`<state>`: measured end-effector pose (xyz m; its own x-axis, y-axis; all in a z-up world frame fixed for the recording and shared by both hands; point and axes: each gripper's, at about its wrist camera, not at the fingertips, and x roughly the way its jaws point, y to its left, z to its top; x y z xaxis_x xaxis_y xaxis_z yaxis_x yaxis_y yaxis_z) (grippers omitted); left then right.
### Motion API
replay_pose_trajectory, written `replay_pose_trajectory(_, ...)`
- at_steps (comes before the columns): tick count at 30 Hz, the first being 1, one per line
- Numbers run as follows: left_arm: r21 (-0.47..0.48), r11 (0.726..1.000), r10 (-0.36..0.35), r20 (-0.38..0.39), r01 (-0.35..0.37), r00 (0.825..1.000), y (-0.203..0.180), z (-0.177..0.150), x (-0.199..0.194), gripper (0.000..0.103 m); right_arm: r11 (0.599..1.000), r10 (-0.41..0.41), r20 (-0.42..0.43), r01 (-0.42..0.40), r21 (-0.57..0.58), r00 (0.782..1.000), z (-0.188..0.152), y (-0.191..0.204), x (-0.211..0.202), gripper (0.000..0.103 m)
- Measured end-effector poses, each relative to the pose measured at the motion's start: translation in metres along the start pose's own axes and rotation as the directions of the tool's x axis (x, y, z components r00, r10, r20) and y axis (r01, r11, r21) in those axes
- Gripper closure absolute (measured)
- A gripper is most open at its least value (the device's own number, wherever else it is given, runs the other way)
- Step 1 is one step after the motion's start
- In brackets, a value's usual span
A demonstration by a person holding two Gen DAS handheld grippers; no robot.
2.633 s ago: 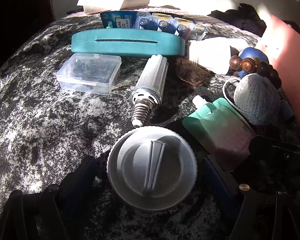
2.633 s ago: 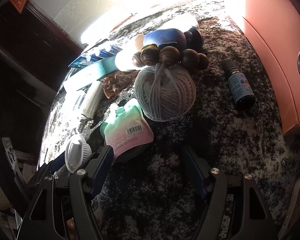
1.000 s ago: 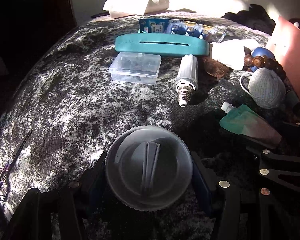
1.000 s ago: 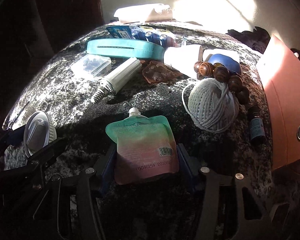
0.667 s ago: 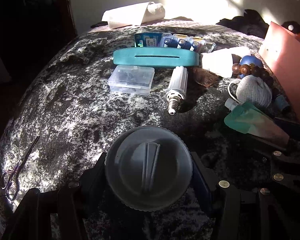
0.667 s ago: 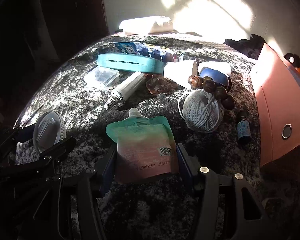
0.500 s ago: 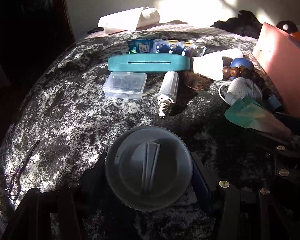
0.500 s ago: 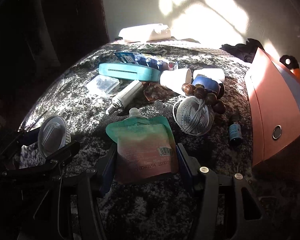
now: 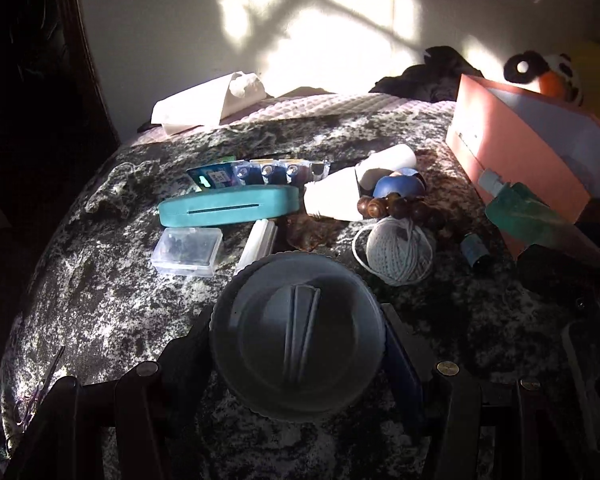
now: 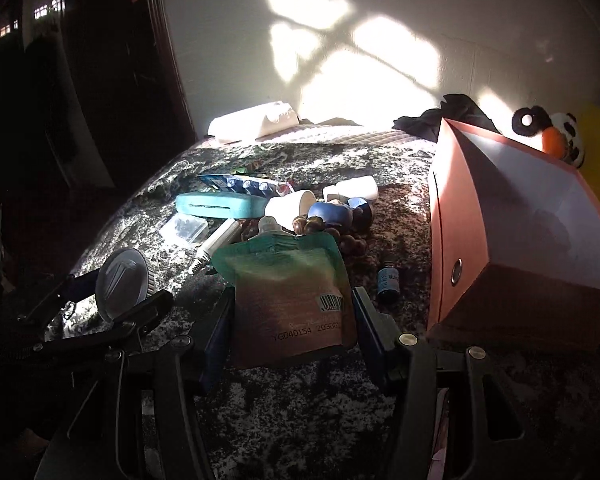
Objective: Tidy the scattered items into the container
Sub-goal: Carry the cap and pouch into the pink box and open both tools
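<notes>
Left gripper [image 9: 298,342]: we have its fingers clamped on the rim of the round grey lid [image 9: 296,334], one on each side, with the lid clear of the bed [image 9: 100,280].
Right gripper [image 10: 292,320]: its fingers are clamped on the two side edges of the green spout pouch [image 10: 288,292], nozzle pointing away from us.
Box [image 10: 520,216]: the pink open box sits at about 2 o'clock from the pouch in the right wrist view, its mouth open to us and, as far as we can see, nothing inside.
Step in hand: we judge that we are carrying both things over to the box.
How to do it well: we keep both grips firm until each thing is over the opening, then part the fingers low inside so nothing bounces out.
Order: we take the pouch in first, since the right gripper is nearer the box, and bring the lid in after it so the two grippers do not cross.
Watch for: the near wall of the box; we clear it before lowering.
Left on the bed: the ball of string [image 9: 400,250], the small dark bottle [image 10: 388,280], the teal case [image 9: 228,210], the clear plastic box [image 9: 188,250] and the batteries [image 9: 260,172].
</notes>
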<state>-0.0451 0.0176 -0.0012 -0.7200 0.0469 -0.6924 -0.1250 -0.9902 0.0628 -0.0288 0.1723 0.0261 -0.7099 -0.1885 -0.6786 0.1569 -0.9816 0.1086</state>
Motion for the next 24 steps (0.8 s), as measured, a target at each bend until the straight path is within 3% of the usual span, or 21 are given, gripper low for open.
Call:
replay_pose_trajectory(11, 0.152, 0.981, -0.138, 0.116, 0.120, 0.984, -0.114, 0.066, -0.026, 0.037, 0.983, -0.128, 0.111, 0.110, 0.150, 0.986, 0.004, -0.094, -0.074, 0.044)
replay_pose_trajectory(19, 0.246, 0.949, -0.234, 0.139, 0.195, 0.962, -0.198, 0.106, -0.022, 0.037, 0.940, -0.271, 0.172, 0.222, 0.260, 0.947, 0.019, -0.184, -0.118, 0.044)
replay_pose_trajectory(24, 0.281, 0.936, -0.256, 0.122, 0.214, 0.959, -0.238, 0.123, 0.000, 0.037, 0.904, -0.346, 0.161, 0.283, 0.320, 0.924, 0.033, -0.242, -0.117, 0.044)
